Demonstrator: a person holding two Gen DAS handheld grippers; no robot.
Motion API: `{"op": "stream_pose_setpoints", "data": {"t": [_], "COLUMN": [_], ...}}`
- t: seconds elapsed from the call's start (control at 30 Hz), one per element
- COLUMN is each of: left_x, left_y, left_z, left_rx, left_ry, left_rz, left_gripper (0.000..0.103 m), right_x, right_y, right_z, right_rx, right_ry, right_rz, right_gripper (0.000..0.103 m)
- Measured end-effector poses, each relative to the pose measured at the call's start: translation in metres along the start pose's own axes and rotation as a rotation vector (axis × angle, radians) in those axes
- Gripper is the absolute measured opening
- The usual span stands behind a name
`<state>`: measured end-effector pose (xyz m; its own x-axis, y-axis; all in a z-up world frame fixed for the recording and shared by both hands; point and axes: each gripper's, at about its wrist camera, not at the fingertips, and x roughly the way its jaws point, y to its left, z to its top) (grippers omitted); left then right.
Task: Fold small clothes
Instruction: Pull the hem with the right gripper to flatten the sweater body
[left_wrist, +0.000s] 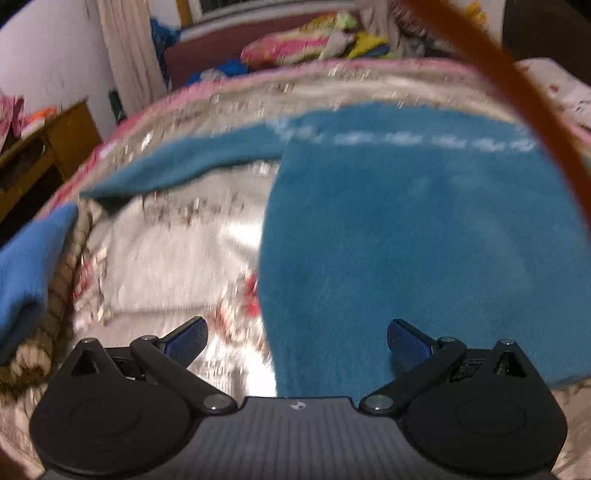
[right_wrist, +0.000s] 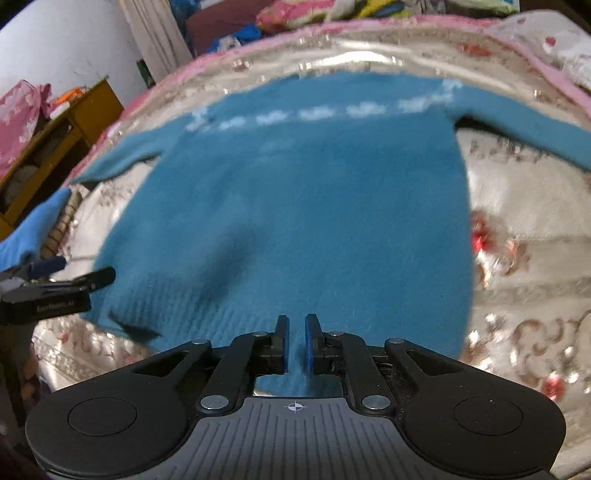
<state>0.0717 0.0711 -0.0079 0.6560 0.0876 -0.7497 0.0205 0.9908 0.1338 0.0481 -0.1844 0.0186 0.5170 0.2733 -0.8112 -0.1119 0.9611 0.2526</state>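
A teal knitted sweater (right_wrist: 295, 206) lies flat on the shiny floral bedspread (right_wrist: 524, 258), both sleeves spread out, a pale pattern across the chest. My right gripper (right_wrist: 296, 341) is shut on the sweater's near hem at its middle. My left gripper (left_wrist: 297, 341) is open and empty, low over the sweater's (left_wrist: 406, 240) left edge; its left finger hangs over the bedspread (left_wrist: 166, 258), its right finger over the knit. It also shows in the right wrist view (right_wrist: 66, 275) beside the hem's left corner.
A folded bright blue garment (left_wrist: 26, 266) and a brown knitted item (left_wrist: 55, 295) lie at the bed's left edge. A yellow wooden cabinet (right_wrist: 62, 129) stands at the left. Piled colourful bedding (left_wrist: 306, 40) lies beyond. An orange strap (left_wrist: 517, 92) crosses the left wrist view.
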Motion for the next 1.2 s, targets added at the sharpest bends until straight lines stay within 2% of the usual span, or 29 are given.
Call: {"op": "stream_pose_setpoints", "data": {"t": [0.1,0.37,0.57,0.73,0.97,1.1,1.2], "left_x": [0.014,-0.001,-0.028,-0.032,-0.008,0.0,-0.001], "left_y": [0.002,0.0,-0.01,-0.037,-0.078,-0.085,-0.081], "left_z": [-0.011,-0.017,0.002,0.022,0.018,0.005,0.001], "left_rx": [0.009,0.043,0.05,0.068,0.195,0.22,0.203], "left_ry": [0.07,0.058,-0.026,-0.066,-0.005,0.052,0.071], "left_rz": [-0.015,-0.026,-0.054,-0.109,-0.119,-0.119,-0.132], "left_gripper": [0.103,0.103,0.103,0.103,0.103,0.103,0.103], "right_x": [0.013,0.009,-0.012,-0.007,0.011,0.018,0.018], "right_y": [-0.006,-0.005,0.005,0.018,0.013,0.001,-0.008], "right_z": [-0.005,-0.009,-0.003,0.008,0.008,0.001,-0.003], "right_rx": [0.014,-0.004,-0.028,-0.054,-0.017,0.003,0.018], "right_ry": [0.055,0.078,0.005,-0.03,-0.012,0.014,0.024], "right_rz": [-0.006,-0.018,0.017,0.05,0.082,0.065,0.077], "right_gripper": [0.014,0.015,0.017,0.025,0.026,0.026,0.026]}}
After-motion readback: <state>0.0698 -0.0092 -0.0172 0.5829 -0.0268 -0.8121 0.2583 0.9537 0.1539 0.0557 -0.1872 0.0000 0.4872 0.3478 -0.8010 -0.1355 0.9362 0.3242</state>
